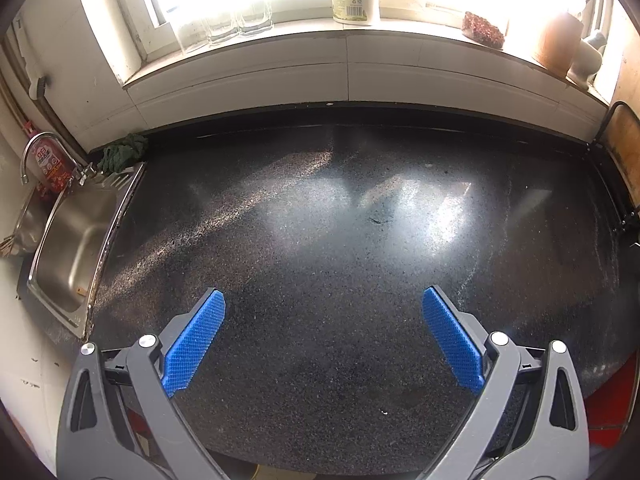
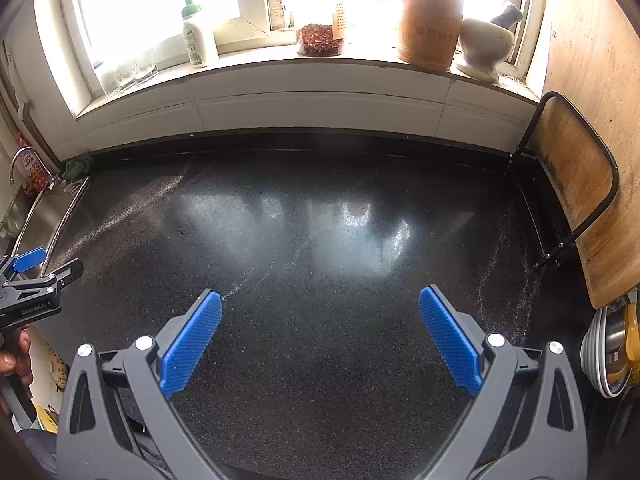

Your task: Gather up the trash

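No piece of trash shows on the dark speckled countertop [image 1: 320,240] in either view. My left gripper [image 1: 324,300] hangs open over the near part of the counter, its blue pads [image 1: 192,340] wide apart with nothing between them. In the right wrist view my right gripper [image 2: 320,302] is likewise open and empty above the countertop [image 2: 320,220]. The left gripper [image 2: 44,268] also appears at the left edge of the right wrist view, held by a person's hand [image 2: 18,356].
A steel sink [image 1: 72,248] with a tap [image 1: 36,152] lies at the left, a green rag [image 1: 122,152] beside it. The windowsill holds glasses [image 1: 224,28], a white bottle [image 2: 198,36], a jar of red flakes [image 2: 320,40], a wooden canister [image 2: 430,26] and a mortar [image 2: 484,48]. A cutting board [image 2: 576,196] leans at right.
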